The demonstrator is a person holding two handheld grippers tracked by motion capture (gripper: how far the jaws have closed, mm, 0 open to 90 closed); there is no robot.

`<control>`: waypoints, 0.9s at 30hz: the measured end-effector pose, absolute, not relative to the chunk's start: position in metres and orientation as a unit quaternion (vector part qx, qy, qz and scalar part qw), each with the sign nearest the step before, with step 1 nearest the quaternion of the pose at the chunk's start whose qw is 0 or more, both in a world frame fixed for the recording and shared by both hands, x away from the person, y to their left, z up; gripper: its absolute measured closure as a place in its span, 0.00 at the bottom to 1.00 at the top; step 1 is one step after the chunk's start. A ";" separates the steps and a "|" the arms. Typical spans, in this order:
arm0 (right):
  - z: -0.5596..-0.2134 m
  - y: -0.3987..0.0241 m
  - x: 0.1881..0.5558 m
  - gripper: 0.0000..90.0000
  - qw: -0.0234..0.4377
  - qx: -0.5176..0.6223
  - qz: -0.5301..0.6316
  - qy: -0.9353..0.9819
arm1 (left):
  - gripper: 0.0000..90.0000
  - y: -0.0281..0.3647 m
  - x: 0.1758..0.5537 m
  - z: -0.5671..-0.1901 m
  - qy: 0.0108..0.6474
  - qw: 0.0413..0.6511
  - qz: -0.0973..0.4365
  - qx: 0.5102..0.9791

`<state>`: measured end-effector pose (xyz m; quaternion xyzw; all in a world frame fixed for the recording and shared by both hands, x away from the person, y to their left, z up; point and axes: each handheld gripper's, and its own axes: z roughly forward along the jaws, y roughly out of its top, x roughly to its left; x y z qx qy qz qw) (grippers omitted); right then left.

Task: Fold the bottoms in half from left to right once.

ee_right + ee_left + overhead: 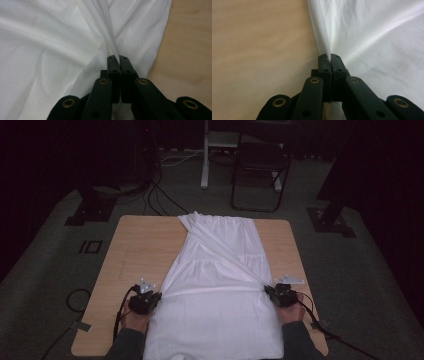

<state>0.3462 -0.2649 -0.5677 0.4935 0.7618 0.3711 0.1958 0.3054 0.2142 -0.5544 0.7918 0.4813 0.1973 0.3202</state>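
High view: white garment (220, 280) lies spread down the middle of the wooden table (140, 250), near end hanging over the near edge; left gripper (156, 296) sits at its left edge and right gripper (268, 291) at its right edge, a straight crease running between them. Left gripper view: jaws clenched on a pinch of the garment's (374, 37) edge, fabric pulled into taut folds from the tips, bare table to the left. Right gripper view: jaws likewise clamped on a gathered fold of the garment (50, 45), table at right.
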 end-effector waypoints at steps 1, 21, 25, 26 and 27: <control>-0.568 -0.265 0.339 0.99 0.194 0.491 0.371 0.764 | 0.99 0.213 0.298 -0.555 0.480 0.320 0.198 0.793; -0.518 -0.216 0.368 0.48 0.174 0.407 0.390 0.808 | 0.58 0.209 0.331 -0.525 0.481 0.378 0.227 0.758; -0.524 -0.184 0.395 0.46 0.167 0.387 0.379 0.824 | 0.57 0.191 0.350 -0.542 0.471 0.334 0.226 0.785; -0.526 -0.178 0.400 0.47 0.168 0.387 0.372 0.827 | 0.58 0.188 0.353 -0.547 0.467 0.321 0.227 0.792; -0.529 -0.174 0.405 0.51 0.168 0.387 0.365 0.830 | 0.62 0.186 0.354 -0.552 0.465 0.312 0.227 0.797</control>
